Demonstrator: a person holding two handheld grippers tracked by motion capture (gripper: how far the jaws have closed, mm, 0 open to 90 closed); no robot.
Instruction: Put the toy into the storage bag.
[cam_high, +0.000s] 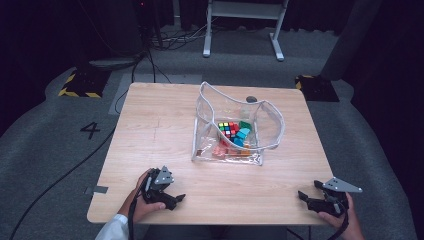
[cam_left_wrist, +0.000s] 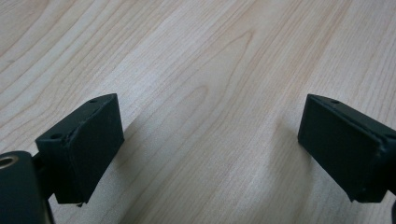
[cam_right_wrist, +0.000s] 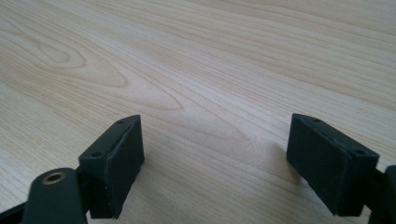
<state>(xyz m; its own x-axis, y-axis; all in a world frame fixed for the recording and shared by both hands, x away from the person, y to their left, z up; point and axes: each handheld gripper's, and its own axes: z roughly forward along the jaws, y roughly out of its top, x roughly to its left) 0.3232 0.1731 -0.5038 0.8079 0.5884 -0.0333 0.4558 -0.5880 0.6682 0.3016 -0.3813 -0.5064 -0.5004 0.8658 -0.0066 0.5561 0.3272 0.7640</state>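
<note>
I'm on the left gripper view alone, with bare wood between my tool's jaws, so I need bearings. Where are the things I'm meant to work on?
Observer: A clear plastic bag stands mid-table, beyond your left tool and off to its right.
Operator: What's inside it?
Observer: A Rubik's cube, with loose coloured blocks beside it.
Operator: And my right tool?
Observer: The right tool is by the near right edge, jaws open, holding nothing.
</note>
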